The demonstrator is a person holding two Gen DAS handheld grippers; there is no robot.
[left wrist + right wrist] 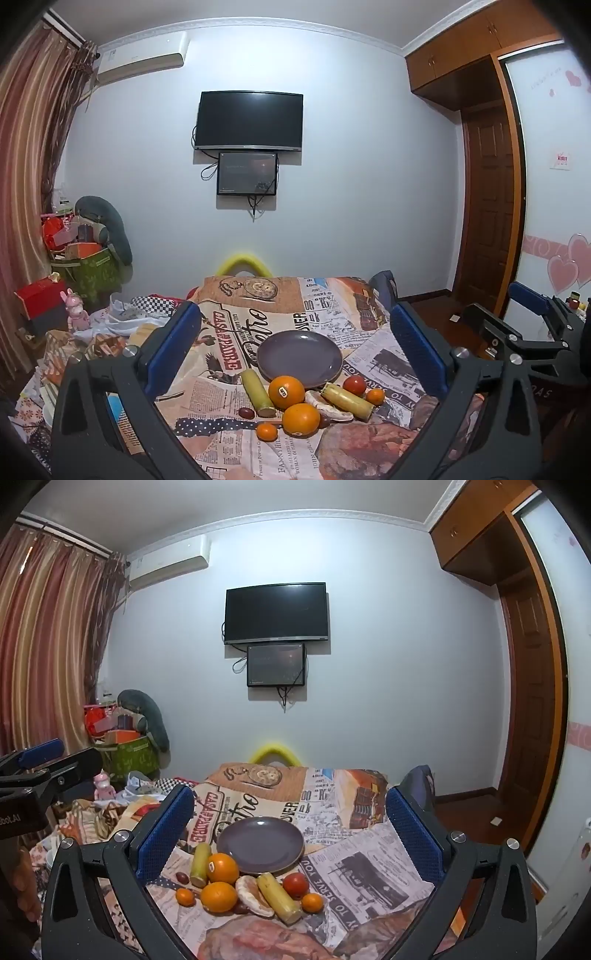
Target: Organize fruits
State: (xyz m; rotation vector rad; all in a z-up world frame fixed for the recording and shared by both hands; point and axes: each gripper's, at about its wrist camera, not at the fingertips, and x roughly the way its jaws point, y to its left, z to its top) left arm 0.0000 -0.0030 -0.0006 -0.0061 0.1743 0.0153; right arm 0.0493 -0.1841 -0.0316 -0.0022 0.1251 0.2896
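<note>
An empty grey plate [300, 355] [260, 843] lies on a table covered with a newspaper-print cloth [384, 354]. In front of it is a pile of fruit: two oranges [286, 392] [222, 867], two small tangerines [375, 396] [312, 902], a red tomato [354, 384] [296, 883], two yellow-green cane pieces [257, 392] [277, 897], a peeled segment [328, 406] and small dark dates [246, 412]. My left gripper [291, 350] is open and empty, held above and behind the pile. My right gripper [290, 834] is open and empty, likewise.
The right gripper shows at the right edge of the left wrist view [532, 325]; the left gripper shows at the left edge of the right wrist view [40, 775]. Boxes, toys and cloths [81, 266] crowd the left side. A TV [250, 121] hangs on the far wall.
</note>
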